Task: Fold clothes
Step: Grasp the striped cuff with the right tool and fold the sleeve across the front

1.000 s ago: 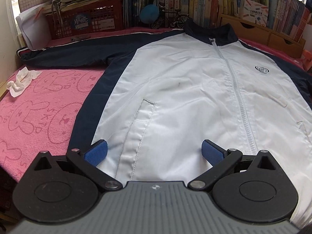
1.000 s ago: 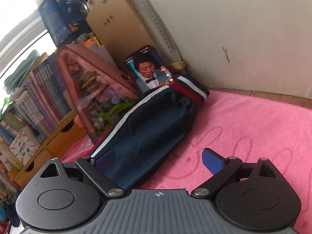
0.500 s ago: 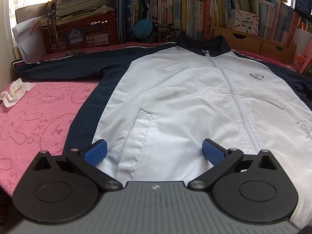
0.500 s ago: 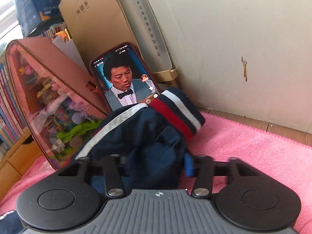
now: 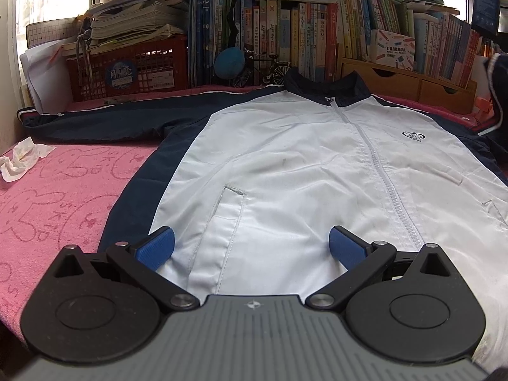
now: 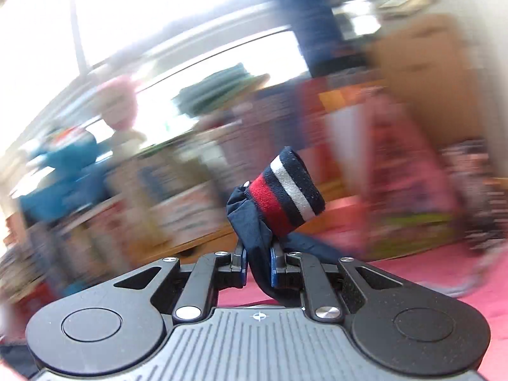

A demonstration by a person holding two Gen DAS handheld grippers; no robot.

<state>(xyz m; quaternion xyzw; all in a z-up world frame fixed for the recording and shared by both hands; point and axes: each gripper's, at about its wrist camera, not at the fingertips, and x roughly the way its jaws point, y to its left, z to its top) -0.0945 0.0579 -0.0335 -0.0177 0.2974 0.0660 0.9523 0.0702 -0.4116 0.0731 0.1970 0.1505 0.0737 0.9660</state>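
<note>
A white jacket (image 5: 285, 165) with navy sleeves and collar lies zipped and face up on a pink towel (image 5: 57, 197). Its one sleeve (image 5: 95, 120) stretches flat to the left. My left gripper (image 5: 250, 247) hovers open over the jacket's hem, with only flat fabric under its blue pads. In the right wrist view my right gripper (image 6: 257, 266) is closing, and its pads pinch the navy fabric of the other sleeve just behind the striped cuff (image 6: 285, 193). That cuff sticks up in the air. The raised sleeve (image 5: 497, 89) shows at the right edge of the left wrist view.
A crumpled tissue (image 5: 22, 158) lies on the towel at the left. Behind the jacket stand a red crate (image 5: 127, 70) stacked with papers, a row of books (image 5: 317, 38) and wooden drawers (image 5: 397, 79). The right wrist view's background is blurred.
My right gripper went from open beside the sleeve to shut on it near the cuff, then lifted and swung it away from the wall. The left gripper tilted up slightly.
</note>
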